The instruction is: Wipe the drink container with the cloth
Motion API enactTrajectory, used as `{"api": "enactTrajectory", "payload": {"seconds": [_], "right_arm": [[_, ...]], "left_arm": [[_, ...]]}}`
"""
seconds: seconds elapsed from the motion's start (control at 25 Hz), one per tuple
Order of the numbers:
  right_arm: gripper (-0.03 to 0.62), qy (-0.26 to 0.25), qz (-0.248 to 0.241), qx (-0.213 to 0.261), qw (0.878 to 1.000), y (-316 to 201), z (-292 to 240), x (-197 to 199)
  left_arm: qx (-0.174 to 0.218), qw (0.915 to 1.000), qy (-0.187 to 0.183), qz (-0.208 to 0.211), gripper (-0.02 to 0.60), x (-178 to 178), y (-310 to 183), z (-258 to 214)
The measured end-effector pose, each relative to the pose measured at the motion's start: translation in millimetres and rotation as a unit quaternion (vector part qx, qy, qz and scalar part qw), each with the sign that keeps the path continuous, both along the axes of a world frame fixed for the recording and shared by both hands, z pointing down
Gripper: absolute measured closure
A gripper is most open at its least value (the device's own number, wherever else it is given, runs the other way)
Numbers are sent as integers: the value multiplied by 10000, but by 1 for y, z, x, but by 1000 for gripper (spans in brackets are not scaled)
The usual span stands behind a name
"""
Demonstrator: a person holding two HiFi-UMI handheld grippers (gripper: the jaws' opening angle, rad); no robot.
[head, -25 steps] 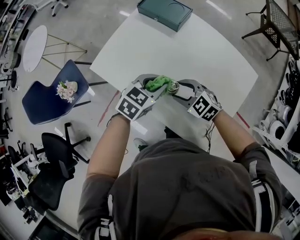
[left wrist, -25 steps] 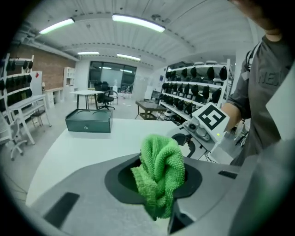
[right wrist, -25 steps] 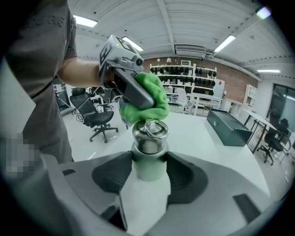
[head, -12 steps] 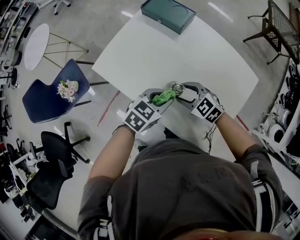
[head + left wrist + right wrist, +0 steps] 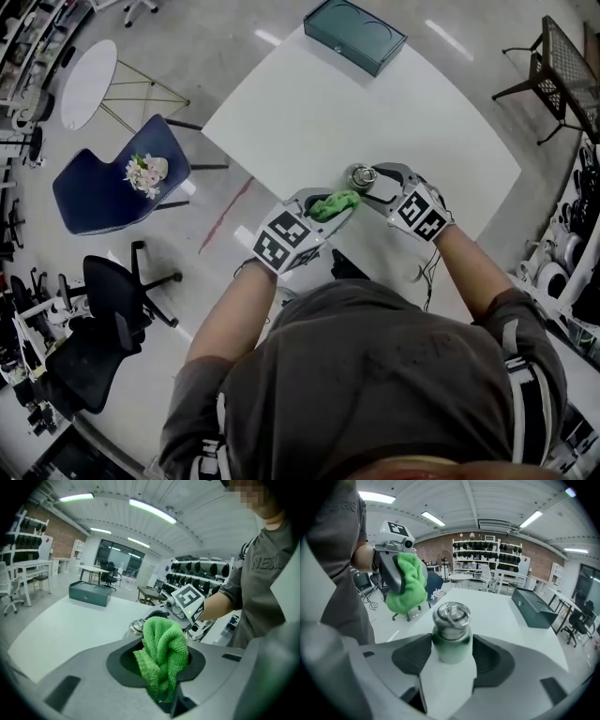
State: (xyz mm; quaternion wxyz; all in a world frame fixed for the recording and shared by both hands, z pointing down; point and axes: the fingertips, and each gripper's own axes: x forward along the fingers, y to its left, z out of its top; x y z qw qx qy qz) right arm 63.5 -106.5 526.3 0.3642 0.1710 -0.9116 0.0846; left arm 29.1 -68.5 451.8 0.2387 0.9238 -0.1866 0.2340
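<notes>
Around the small drink container with green-to-white body and silver metal lid [image 5: 451,639], your right gripper [image 5: 373,183] has both jaws against the body, so it reads as gripped. Those jaws have just been opening, though, so treat the hold as light. The container stands upright.

Just beside the container, on your side of it, your left gripper [image 5: 336,204] is clamped on the bunched fuzzy green cloth [image 5: 161,653]. Cloth and container look apart, no contact yet.

Risks:
1. You push the cloth in while the right grip is loose: the container tips or skids away from the push.
2. Cloth loops snag the raised fitting on the lid and drag the container over when you pull back.
3. The 2 grippers meet nose to nose; wipe from 1 side, not head-on.
4. The cloth is held as a wad and could work out of the jaws under rubbing.

Room: the white rectangular table [image 5: 441,112] has its nearest edge close to the container on your side, so don't shove that way. Beyond the container it's open tabletop; the dark teal metal box [image 5: 354,33] sits well apart at the far corner. The blue chair [image 5: 103,192] is far left of the container, off the table.
</notes>
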Motion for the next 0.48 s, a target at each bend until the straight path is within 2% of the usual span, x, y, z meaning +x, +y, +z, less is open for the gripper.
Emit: {"api": "enactTrajectory", "payload": {"seconds": [0.12, 0.24, 0.36, 0.48], "right_arm": [[288, -44, 52, -35, 10000, 1, -10, -1], [263, -133, 82, 142, 9998, 0, -36, -9], [256, -204, 136, 524, 9983, -1, -77, -23], [261, -401, 47, 944, 9947, 4, -130, -55]], "left_arm": [[85, 9981, 255, -550, 489, -36, 2, -14], [227, 9922, 411, -1155, 489, -89, 10, -28], [392, 9821, 573, -1753, 489, -148, 28, -45], [598, 9678, 666, -2352, 489, -209, 53, -64]]}}
